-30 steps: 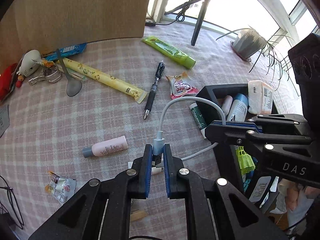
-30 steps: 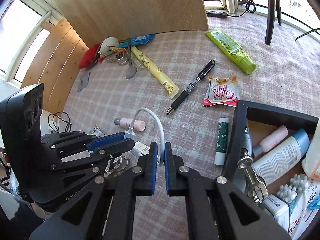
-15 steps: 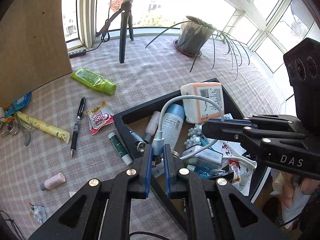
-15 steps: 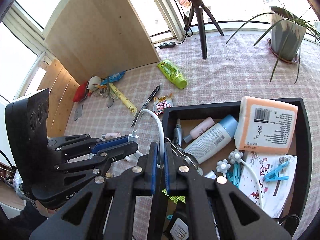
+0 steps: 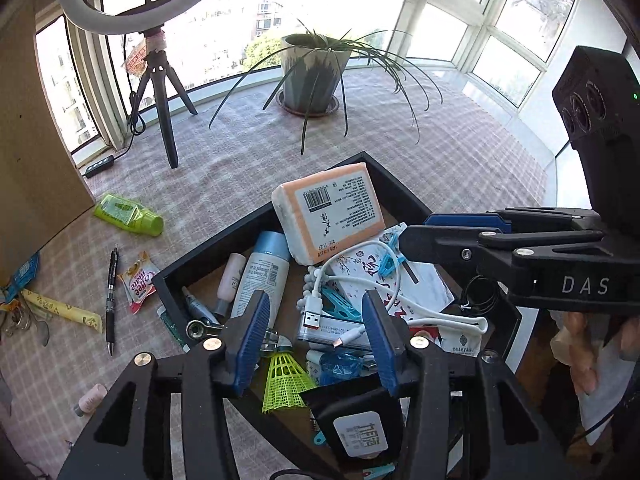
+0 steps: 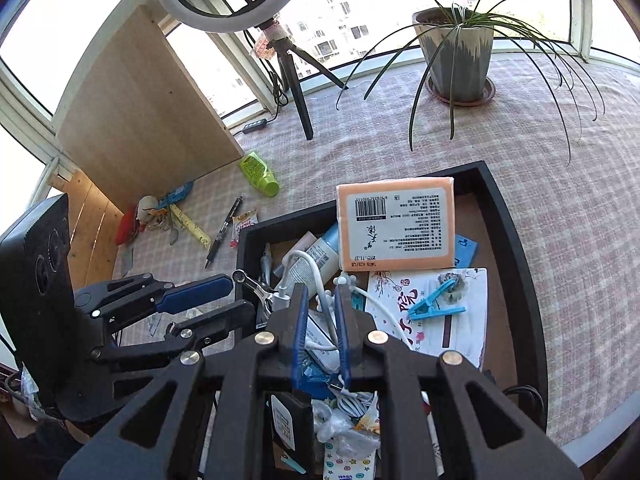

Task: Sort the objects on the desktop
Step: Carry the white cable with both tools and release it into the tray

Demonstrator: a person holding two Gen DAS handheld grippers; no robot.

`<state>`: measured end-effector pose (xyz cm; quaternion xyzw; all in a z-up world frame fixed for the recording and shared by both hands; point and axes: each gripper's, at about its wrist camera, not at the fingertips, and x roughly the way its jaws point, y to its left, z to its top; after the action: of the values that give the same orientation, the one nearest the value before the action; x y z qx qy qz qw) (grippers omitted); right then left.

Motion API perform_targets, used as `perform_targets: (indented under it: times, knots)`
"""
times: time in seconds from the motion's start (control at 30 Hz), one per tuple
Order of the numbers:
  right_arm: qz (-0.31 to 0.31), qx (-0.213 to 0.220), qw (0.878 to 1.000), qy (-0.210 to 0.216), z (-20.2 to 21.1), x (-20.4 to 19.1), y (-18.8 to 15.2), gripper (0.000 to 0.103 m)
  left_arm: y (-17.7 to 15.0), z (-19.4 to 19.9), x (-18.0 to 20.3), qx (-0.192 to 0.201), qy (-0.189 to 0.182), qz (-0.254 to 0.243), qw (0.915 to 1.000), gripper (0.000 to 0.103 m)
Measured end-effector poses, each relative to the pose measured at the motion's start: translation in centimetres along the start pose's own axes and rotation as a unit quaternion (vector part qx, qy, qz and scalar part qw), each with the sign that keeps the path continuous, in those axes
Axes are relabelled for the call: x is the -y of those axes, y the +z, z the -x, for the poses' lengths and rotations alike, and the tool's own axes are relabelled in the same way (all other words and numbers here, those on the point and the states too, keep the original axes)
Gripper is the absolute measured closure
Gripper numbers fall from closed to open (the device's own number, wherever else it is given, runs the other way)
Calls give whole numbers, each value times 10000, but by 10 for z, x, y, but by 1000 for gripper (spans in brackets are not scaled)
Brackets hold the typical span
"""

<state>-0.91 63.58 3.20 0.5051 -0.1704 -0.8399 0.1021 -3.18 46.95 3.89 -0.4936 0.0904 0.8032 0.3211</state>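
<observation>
Both grippers hang over the black tray (image 5: 404, 196), which fills the centre and lower half of each wrist view. The white USB cable (image 5: 360, 276) now lies loosely in the tray, looping over the printed paper packet (image 5: 416, 280) and the blue clothes peg (image 5: 390, 260), its red-tongued plug just above the gap between the jaws in the left wrist view. Left gripper (image 5: 316, 332): jaws opening, pads wide apart, nothing pressed between them; the plug lies below and beyond, not touched. Right gripper (image 6: 320, 332): jaws opening too; a run of white cable (image 6: 320, 300) passes through the gap, but the pads do not appear to pinch it. Handling judgement: the cable is light, limp and springy, so it will sag, uncoil and drag on neighbouring items; the sheath looks smooth and could slip through flat pads. The best hold looks to be at the rigid plug bodies, or at two points along the cord so the loop stays controlled. It is not fragile, though a sharp kink at the plug collar should be avoided. Risk: a trailing end catching the peg or the yellow shuttlecock (image 5: 284, 380) at lower centre. Left out on the checked surface (image 5: 240, 168) at left of frame: green tube (image 5: 128, 214), black pen (image 5: 111, 300), coffee sachet (image 5: 138, 280), yellow stick pack (image 5: 64, 308), small pink bottle (image 5: 90, 398). These look rigid or semi-rigid; mid-body grips should serve.
</observation>
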Motion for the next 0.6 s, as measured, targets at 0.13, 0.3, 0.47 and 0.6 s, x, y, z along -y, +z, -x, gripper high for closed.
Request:
perform_targets:
  times: [0.13, 0.3, 0.47, 0.6]
  knots:
    - [-26, 100, 9999, 0, 6, 0, 0, 50, -2, 7, -1, 45, 51, 0, 10000, 57]
    - [55, 10, 10000, 79, 2, -14, -2, 50, -10, 15, -15, 56, 184, 152, 9997, 57]
    - [310, -158, 9992, 184, -9, -37, -9, 49, -30, 30, -49, 36, 394, 542, 9977, 57]
    - [590, -329, 9973, 275, -22, -61, -18, 49, -55, 45, -88, 24, 650, 1018, 9927, 57]
